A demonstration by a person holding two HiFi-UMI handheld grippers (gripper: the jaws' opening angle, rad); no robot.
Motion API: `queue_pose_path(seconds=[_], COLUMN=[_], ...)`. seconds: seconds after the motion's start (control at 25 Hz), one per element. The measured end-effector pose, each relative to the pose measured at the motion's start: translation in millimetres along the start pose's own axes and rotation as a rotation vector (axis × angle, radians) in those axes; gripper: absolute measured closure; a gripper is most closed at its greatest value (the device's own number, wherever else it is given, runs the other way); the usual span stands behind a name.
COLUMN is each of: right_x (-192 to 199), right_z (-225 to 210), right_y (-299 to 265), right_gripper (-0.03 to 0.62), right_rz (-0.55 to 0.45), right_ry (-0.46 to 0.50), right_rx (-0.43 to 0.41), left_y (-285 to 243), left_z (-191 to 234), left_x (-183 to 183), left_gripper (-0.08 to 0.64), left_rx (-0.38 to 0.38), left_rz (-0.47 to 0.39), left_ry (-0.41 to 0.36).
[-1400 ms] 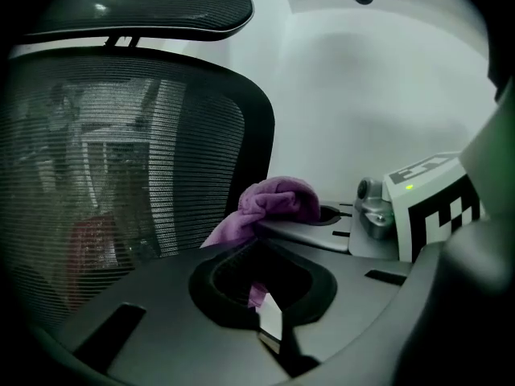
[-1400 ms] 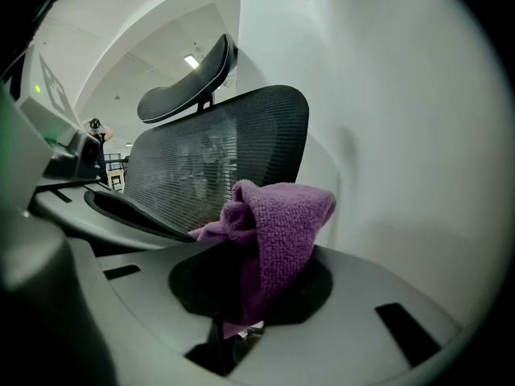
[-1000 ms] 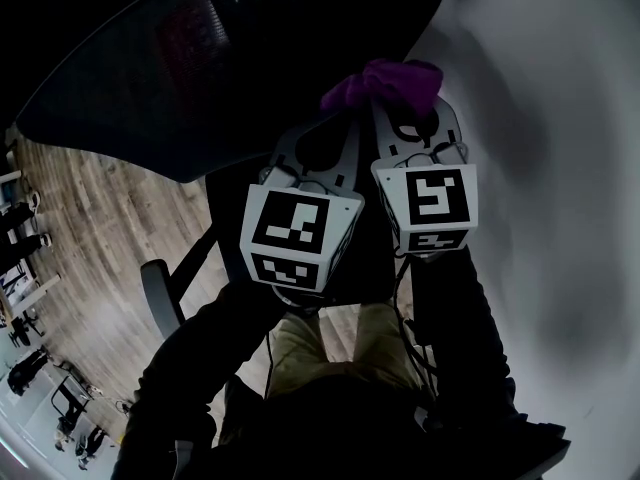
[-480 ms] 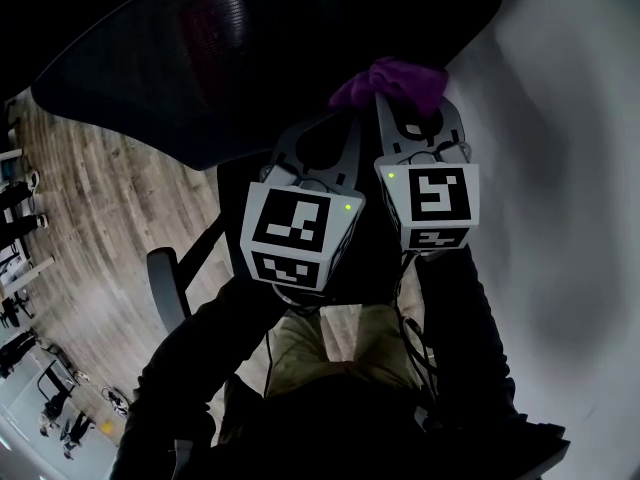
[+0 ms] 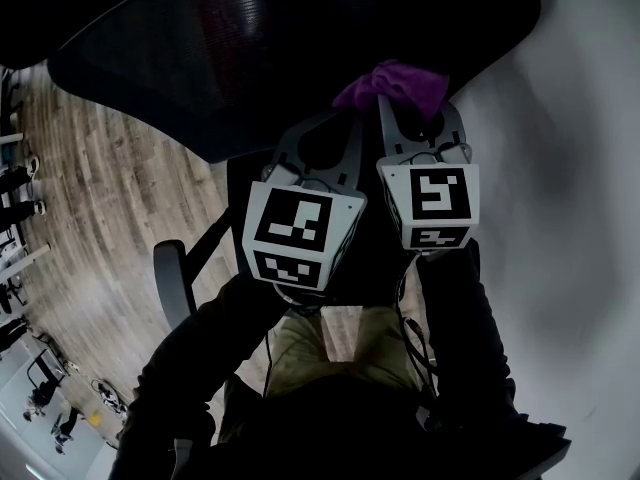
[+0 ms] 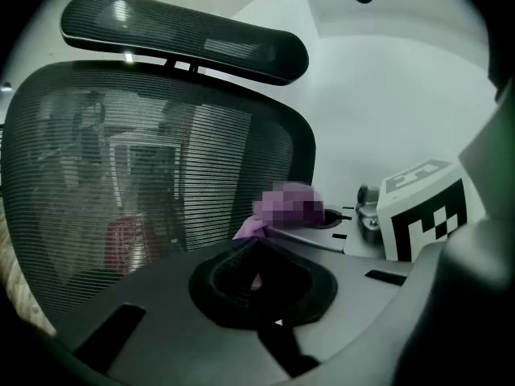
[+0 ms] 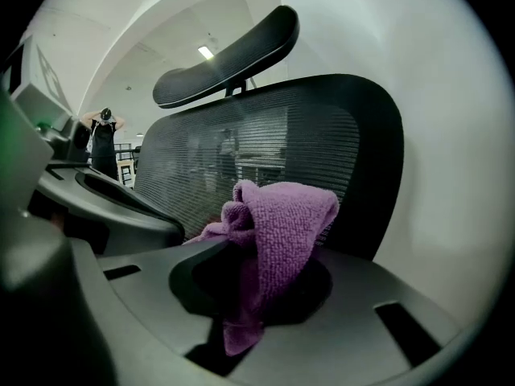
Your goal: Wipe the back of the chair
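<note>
Our right hand-held gripper [image 5: 405, 108] clenches the purple cloth [image 5: 393, 83], near the lower edge of the mesh chair back [image 5: 250, 58]. At its 9 o'clock, our left hand-held gripper [image 5: 338, 126] is closed on nothing. Both sleeved forearms reach forward, side by side.

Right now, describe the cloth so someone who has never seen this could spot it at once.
Find the black mesh chair back filling the middle of the right gripper view. Just in front of it, the right gripper is shut on a purple cloth, bunched up with one end hanging down. It is the only coloured, fuzzy thing among black and grey surfaces.
</note>
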State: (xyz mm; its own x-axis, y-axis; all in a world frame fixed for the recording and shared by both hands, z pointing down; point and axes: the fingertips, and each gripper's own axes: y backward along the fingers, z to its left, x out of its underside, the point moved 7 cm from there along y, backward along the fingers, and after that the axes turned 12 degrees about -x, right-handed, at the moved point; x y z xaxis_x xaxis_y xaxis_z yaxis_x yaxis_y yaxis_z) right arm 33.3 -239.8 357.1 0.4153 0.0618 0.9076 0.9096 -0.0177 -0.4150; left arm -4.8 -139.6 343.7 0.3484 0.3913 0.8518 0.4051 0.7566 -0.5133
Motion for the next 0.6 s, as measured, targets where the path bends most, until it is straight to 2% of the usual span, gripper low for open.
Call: queue_pose_path(seconds=[0.2, 0.6], right_x=[-0.7, -10.4], right_z=[9.6, 35.9], right_y=[-3.4, -34.4], right_gripper=[0.523, 0.523], right_rz=[0.005, 0.022], right_ry=[0.008, 0.02], right_rx=[-0.016, -0.037], left_y=[7.3, 15.5], left_z=[7.2, 47.8], left_x=[2.7, 4.2], left_gripper=[0.56, 0.56], left_rx=[-0.016, -0.042], left_rz=[-0.003, -0.005], left_ry=[0.01, 0.036])
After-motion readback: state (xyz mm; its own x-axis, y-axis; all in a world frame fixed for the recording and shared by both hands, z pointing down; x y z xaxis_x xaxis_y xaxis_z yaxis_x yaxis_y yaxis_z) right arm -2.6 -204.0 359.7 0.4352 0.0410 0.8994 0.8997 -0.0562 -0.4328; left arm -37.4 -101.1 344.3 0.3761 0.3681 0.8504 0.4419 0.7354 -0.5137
